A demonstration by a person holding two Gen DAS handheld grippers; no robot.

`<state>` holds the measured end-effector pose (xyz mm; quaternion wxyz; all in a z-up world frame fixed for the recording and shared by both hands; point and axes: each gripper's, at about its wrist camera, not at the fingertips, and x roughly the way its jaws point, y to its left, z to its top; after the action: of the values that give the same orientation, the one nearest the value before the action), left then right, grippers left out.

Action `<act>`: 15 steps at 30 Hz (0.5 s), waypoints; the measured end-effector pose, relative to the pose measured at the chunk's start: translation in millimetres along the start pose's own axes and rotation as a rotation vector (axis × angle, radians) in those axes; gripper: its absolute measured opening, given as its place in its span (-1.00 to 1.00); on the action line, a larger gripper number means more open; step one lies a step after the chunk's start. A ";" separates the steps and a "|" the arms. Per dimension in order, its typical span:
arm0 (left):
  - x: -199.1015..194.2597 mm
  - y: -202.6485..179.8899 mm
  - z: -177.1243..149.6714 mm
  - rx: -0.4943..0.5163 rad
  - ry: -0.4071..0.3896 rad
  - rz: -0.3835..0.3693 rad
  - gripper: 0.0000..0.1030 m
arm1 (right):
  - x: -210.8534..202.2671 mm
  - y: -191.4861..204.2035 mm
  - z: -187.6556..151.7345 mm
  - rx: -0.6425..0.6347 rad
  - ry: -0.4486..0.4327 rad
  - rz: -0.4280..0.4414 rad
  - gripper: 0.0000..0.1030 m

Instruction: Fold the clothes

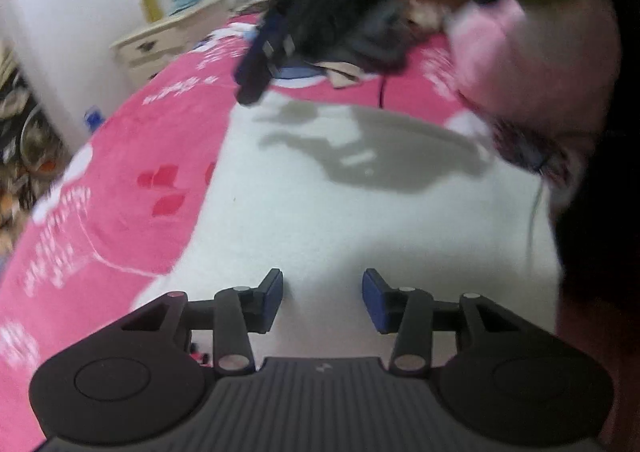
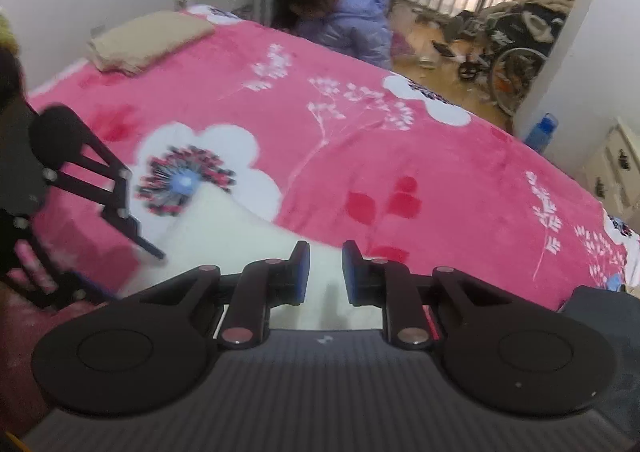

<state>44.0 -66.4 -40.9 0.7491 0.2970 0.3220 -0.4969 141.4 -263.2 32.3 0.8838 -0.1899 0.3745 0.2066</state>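
In the left wrist view, the left gripper (image 1: pixel 322 300) is seen nearest, its blue-padded jaws parted with nothing between them, held over a white garment (image 1: pixel 360 211) that is spread flat on the pink floral blanket (image 1: pixel 120 211). The right gripper (image 1: pixel 256 67) is seen blurred at the far side of the garment, and its shadow is cast on the white cloth. In the right wrist view, the right gripper's jaws are parted and empty above the garment's near edge. A folded beige cloth (image 2: pixel 148 39) is laid at the far left of the bed. A person in a lilac jacket (image 2: pixel 352 23) is seated beyond the bed, with a wheelchair (image 2: pixel 516 51) at the far right.
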 end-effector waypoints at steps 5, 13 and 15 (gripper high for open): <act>7.8 18.9 -28.2 -0.250 -0.100 -0.003 0.00 | 51.1 -3.0 -39.0 0.037 0.101 -0.122 -0.69; -17.7 47.8 -31.4 -0.258 -0.228 0.073 -0.02 | 31.2 -12.1 -13.4 0.058 0.031 -0.153 -0.69; -4.5 67.4 -37.1 -0.314 -0.208 0.077 -0.02 | 38.4 -19.7 -14.1 0.118 0.020 -0.146 -0.69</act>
<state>98.7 -13.3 -51.8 0.8340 0.1356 0.3050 -0.4393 167.5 -278.2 -1.7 0.9024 -0.1662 0.3799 0.1171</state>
